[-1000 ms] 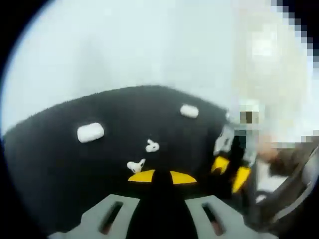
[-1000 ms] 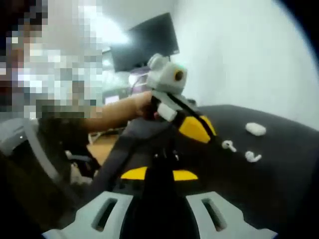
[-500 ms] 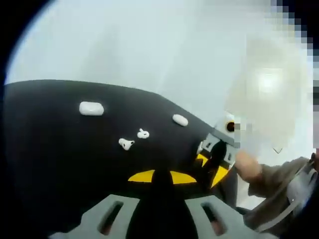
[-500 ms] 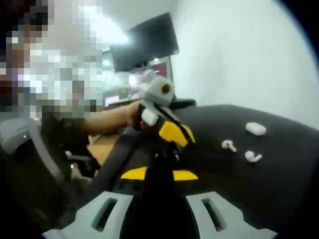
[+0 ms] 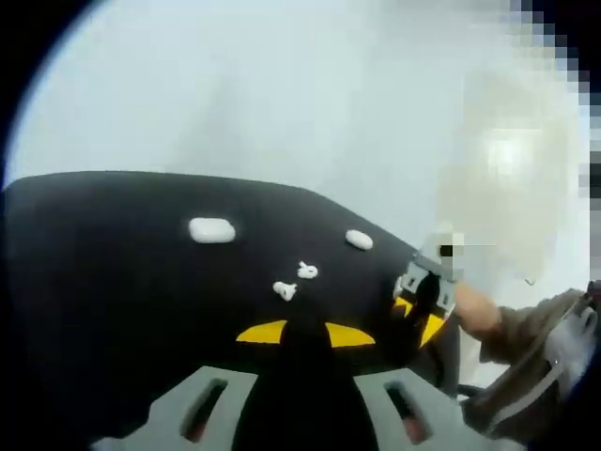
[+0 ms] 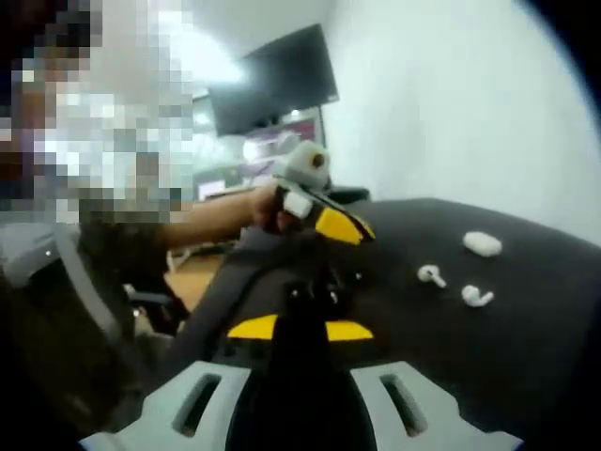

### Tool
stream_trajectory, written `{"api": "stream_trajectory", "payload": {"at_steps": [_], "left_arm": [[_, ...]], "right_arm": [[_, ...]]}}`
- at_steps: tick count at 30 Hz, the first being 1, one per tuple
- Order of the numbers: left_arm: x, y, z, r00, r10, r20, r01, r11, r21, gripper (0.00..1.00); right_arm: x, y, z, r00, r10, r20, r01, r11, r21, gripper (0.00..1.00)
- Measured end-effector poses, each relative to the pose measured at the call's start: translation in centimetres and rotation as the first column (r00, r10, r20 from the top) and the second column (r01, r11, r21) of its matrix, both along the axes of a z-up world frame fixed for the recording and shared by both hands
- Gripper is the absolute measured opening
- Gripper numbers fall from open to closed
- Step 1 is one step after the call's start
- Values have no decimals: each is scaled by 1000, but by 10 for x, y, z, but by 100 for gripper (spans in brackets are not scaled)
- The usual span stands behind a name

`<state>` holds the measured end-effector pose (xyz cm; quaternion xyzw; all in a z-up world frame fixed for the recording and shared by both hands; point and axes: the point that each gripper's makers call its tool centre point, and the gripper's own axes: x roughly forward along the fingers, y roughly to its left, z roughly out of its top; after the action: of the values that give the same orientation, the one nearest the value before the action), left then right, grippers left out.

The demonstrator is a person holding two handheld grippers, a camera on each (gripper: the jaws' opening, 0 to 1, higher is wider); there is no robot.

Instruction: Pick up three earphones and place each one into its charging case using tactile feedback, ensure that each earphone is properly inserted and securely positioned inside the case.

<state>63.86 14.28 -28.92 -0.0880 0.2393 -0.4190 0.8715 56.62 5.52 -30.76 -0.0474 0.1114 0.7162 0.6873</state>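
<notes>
Black cloth covers the table [image 5: 113, 282] in front of me. In my left gripper view, the left gripper [image 5: 305, 334] sits low over the cloth, its yellow-tipped jaws nearly together with nothing between them. Just past the tips lie two white earphones, one nearer [image 5: 285, 290] and one just beyond it [image 5: 307, 272], close together but apart. A white charging case [image 5: 212, 229] rests farther back to the left, and a second case [image 5: 359, 240] lies farther to the right. In my right gripper view, the right gripper [image 6: 299, 329] hovers with its jaws nearly closed on nothing; a case [image 6: 482, 243] and two earphones [image 6: 431, 275] [image 6: 476, 297] lie on the cloth to the right. A dark monitor [image 6: 272, 77] hangs on the far wall.
</notes>
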Motion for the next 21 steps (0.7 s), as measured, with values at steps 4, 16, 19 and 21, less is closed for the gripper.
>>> {"api": "stream_trajectory", "payload": {"at_steps": [4,16,19,21], "left_arm": [[-3,-8,4,988,-133,79,124,986,108,11],[-11,-22,-25,933,-361,-3,334,859,388,11],[-5,-25,-20,933,-361,-7,336,859,386,13],[-6,-27,-20,926,-377,-17,353,850,391,14]], "right_arm": [[0,0,0,1000,-1,-1,1,1000,0,18],[-1,2,0,1000,0,3,0,1000,-1,18],[-1,2,0,1000,1,5,-1,1000,-1,18],[-1,2,0,1000,1,5,-1,1000,-1,18]]}}
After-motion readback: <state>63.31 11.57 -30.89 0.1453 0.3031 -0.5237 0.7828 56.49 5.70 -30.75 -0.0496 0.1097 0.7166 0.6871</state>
